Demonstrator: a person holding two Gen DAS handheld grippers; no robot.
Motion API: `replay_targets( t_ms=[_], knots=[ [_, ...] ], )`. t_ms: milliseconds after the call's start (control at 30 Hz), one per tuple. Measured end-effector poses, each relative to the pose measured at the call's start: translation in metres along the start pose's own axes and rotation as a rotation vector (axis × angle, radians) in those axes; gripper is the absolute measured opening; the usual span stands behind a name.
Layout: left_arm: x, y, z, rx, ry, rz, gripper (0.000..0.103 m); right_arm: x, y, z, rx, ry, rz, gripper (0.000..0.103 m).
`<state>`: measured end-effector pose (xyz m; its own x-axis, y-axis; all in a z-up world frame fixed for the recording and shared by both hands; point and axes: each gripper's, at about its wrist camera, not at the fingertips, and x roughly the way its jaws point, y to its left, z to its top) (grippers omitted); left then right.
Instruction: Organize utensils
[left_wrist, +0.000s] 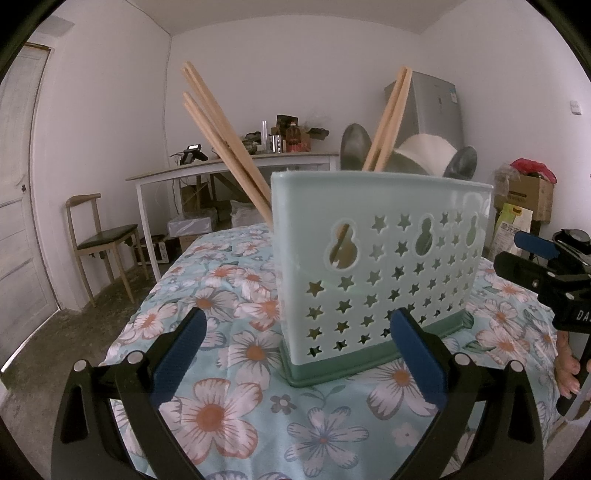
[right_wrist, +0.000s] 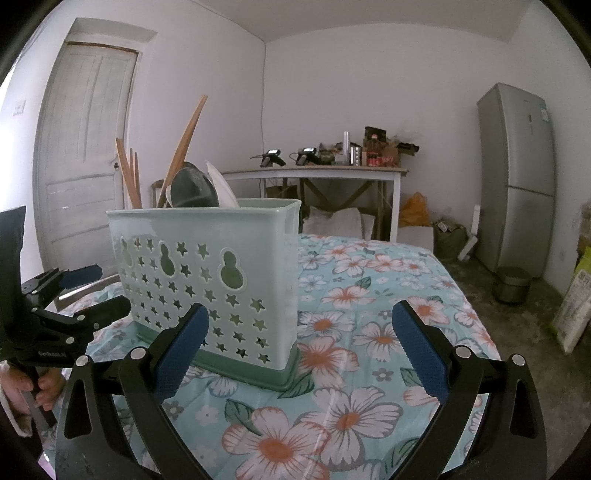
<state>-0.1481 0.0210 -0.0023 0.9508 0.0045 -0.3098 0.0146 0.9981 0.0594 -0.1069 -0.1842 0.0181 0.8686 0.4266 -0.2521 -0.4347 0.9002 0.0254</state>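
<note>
A pale green utensil holder (left_wrist: 376, 266) with star-shaped holes stands upright on the floral tablecloth (left_wrist: 229, 369). Wooden chopsticks (left_wrist: 225, 144) lean out of its left end, another pair (left_wrist: 388, 122) rises near the middle, and dark spoons (left_wrist: 354, 147) and a white spoon (left_wrist: 428, 151) stick up beside them. My left gripper (left_wrist: 295, 350) is open in front of the holder, nothing between its blue pads. The right wrist view shows the same holder (right_wrist: 210, 284) left of centre, with my right gripper (right_wrist: 299, 347) open and empty before its right end.
The other hand-held gripper (left_wrist: 546, 273) shows at the right edge, a hand (left_wrist: 569, 365) under it. A wooden chair (left_wrist: 99, 243) and a cluttered white side table (left_wrist: 236, 166) stand behind. A fridge (right_wrist: 517, 173), a door (right_wrist: 85, 155) and a small bin (right_wrist: 511, 284) line the room.
</note>
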Motion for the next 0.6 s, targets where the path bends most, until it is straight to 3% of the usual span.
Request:
replay_targets(
  t_ms=[600],
  knots=[
    [0.0003,-0.0002,-0.001,0.0,0.001,-0.003,0.098,0.0007,-0.0047,-0.0017,-0.002,0.002,0.0,0.095]
  ],
)
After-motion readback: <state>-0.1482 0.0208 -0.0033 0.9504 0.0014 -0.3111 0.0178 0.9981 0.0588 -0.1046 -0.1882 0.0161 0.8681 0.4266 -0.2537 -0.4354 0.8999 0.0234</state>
